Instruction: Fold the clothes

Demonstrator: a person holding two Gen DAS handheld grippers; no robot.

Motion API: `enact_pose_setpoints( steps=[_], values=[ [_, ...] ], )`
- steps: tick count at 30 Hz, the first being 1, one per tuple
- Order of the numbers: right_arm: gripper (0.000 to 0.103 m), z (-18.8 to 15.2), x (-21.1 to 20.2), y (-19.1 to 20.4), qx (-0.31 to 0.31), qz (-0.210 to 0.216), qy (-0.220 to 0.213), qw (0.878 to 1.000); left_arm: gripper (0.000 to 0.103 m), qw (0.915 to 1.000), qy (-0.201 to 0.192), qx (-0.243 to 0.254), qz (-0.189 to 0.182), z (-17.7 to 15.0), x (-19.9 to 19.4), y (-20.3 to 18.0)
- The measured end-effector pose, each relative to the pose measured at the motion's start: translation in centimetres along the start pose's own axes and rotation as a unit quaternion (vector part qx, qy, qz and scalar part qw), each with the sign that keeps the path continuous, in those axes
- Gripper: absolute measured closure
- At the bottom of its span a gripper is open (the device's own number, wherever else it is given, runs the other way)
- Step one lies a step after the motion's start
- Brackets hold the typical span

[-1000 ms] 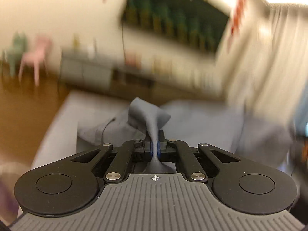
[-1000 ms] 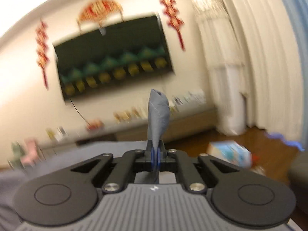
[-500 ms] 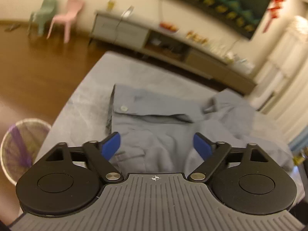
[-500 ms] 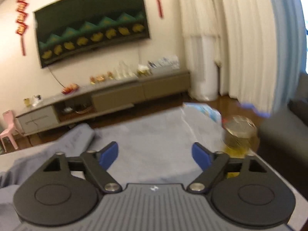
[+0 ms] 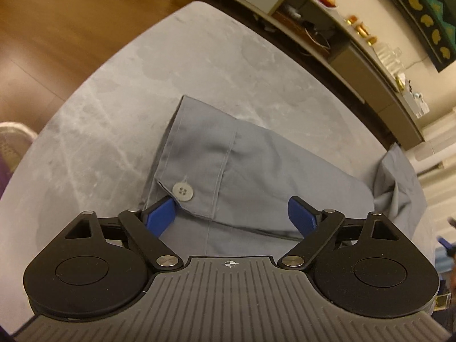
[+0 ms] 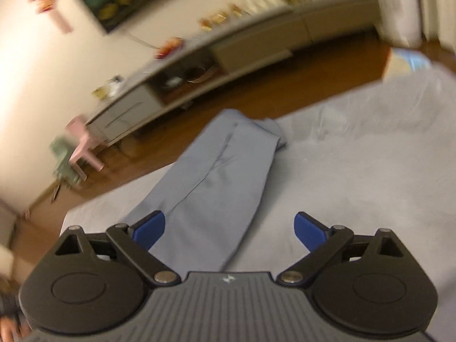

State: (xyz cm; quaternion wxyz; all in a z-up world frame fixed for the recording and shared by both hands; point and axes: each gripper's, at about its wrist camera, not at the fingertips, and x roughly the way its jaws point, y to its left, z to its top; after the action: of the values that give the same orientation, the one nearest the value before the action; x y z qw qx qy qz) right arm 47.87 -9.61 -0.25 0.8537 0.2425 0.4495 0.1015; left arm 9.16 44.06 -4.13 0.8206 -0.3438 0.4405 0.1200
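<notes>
A grey-blue shirt (image 5: 256, 165) lies on the grey marbled table (image 5: 199, 65). Its sleeve cuff (image 5: 193, 142) with a pale button (image 5: 182, 191) is flat in the left wrist view. My left gripper (image 5: 230, 205) hangs just above that cuff. Its jaws are opening, and the pads stand wide to either side of the cloth without pressing on it. In the blurred right wrist view a long folded stretch of the shirt (image 6: 225, 171) runs away across the table (image 6: 356, 156). My right gripper (image 6: 229, 219) is above its near end, jaws opening, gripping nothing.
A long low TV cabinet (image 5: 356, 57) stands beyond the table on the wooden floor (image 5: 42, 28). A mesh basket (image 5: 11, 142) sits on the floor at the left. Small pink (image 6: 82, 139) and green (image 6: 64, 162) chairs stand by the wall. A blue-white pack (image 6: 410, 59) lies at the table's far corner.
Both grippers were shut on pinches of grey cloth held up in the air. They have opened, let the cloth go, and tipped down toward the table; the left now sits close over the cuff.
</notes>
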Motion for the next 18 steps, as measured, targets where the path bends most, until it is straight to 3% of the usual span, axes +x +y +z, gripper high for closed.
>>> enact_pose_setpoints(
  steps=[5, 6, 7, 8, 9, 10, 12, 14, 17, 18],
  values=[
    [0.007, 3.1, 9.3, -2.6, 0.088, 0.005, 0.009, 0.996, 0.022, 0.9999, 0.004, 0.012, -0.006, 0.8, 0.6, -0.6],
    [0.014, 3.3, 10.7, -2.7, 0.095, 0.01, 0.01, 0.995, 0.023, 0.9998, 0.002, 0.022, -0.004, 0.9, 0.8, -1.0],
    [0.019, 3.5, 12.0, -2.7, 0.101, 0.015, 0.011, 0.995, 0.032, 0.9994, -0.003, 0.033, 0.005, 0.9, 1.0, -1.5],
    [0.049, 3.4, 12.9, -2.5, 0.1, 0.028, 0.012, 0.994, 0.052, 0.9986, -0.009, 0.048, 0.021, 0.7, 1.4, -1.9],
    [0.093, 3.3, 13.7, -2.1, 0.097, 0.043, 0.015, 0.994, 0.063, 0.9971, -0.015, 0.064, 0.039, 0.5, 1.8, -2.4],
    [0.1, 3.3, 14.0, -1.5, 0.083, 0.046, 0.009, 0.995, 0.076, 0.9966, -0.018, 0.067, 0.046, 0.4, 1.9, -2.4],
    [0.102, 3.0, 11.9, 0.5, 0.031, 0.042, -0.037, 0.998, 0.082, 0.9956, -0.024, 0.071, 0.057, 0.1, 2.2, -2.3],
    [0.102, 2.2, 6.6, 3.3, -0.031, 0.045, -0.098, 0.994, 0.082, 0.9963, -0.021, 0.064, 0.053, 0.0, 2.0, -2.1],
    [0.102, -2.4, -5.0, 6.1, -0.119, 0.055, -0.201, 0.971, 0.082, 0.9961, -0.017, 0.068, 0.054, -0.3, 1.7, -2.0],
    [0.102, -4.6, -8.3, 5.9, -0.13, 0.046, -0.211, 0.968, 0.082, 0.9955, -0.016, 0.074, 0.057, -0.4, 1.7, -2.2]
  ],
)
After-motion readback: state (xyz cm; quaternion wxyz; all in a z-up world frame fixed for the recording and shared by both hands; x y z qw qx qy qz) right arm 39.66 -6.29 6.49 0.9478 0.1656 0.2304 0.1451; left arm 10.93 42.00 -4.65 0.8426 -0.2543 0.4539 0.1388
